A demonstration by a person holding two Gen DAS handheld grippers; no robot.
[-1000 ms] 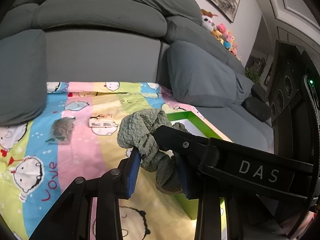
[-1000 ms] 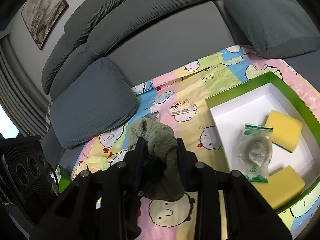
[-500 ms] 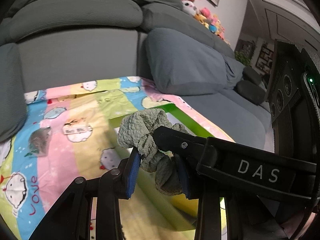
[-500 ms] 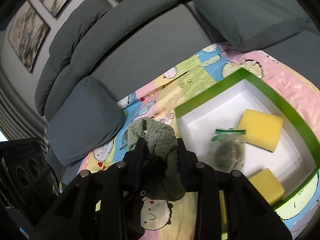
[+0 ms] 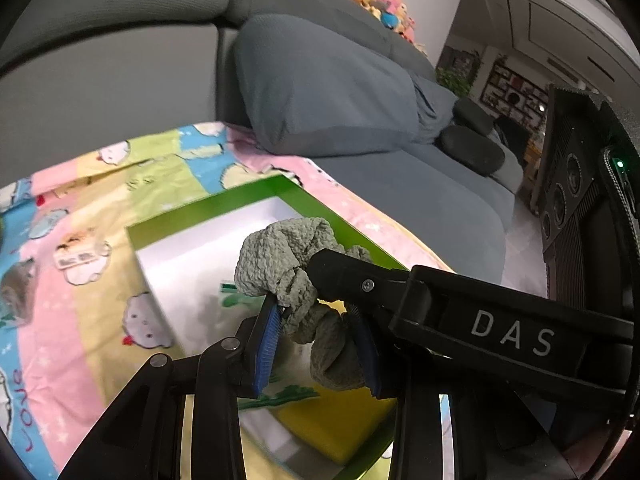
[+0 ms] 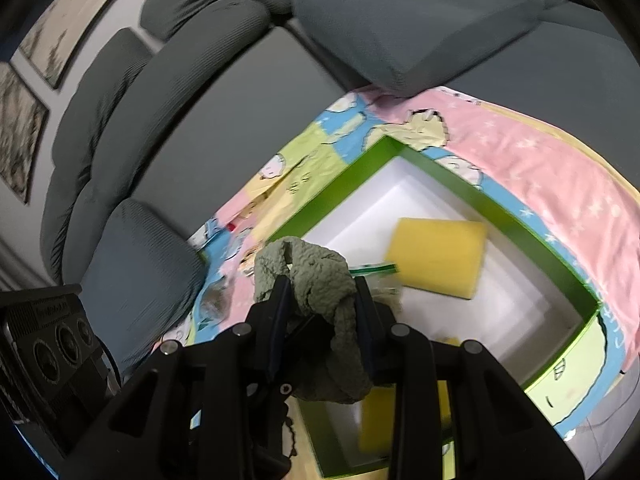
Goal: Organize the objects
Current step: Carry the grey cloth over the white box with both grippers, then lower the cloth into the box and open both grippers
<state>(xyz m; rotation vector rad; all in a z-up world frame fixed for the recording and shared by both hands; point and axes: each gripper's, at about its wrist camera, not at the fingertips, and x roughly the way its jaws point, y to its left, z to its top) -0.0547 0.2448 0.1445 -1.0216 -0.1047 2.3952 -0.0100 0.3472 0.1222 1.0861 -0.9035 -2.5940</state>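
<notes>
Both grippers are shut on one crumpled grey-green cloth [image 5: 288,256], also seen in the right wrist view [image 6: 320,280]. My left gripper [image 5: 316,344] and my right gripper [image 6: 320,312] hold it together above a green-rimmed box with a white inside [image 5: 200,208], which also shows in the right wrist view [image 6: 500,208]. In the box lie a yellow sponge [image 6: 436,256], a second yellow sponge [image 6: 376,420] at the near end, and a clear bag with green print [image 5: 236,300] under the cloth.
The box lies on a pastel cartoon blanket [image 5: 80,272] spread on a grey sofa with cushions [image 5: 320,88]. A small label packet [image 5: 76,258] and a clear bag [image 5: 16,284] lie on the blanket left of the box. Plush toys [image 5: 376,4] line the sofa back.
Both grippers carried the cloth rightward from over the blanket to above the box. The grip on the cloth has not changed.
</notes>
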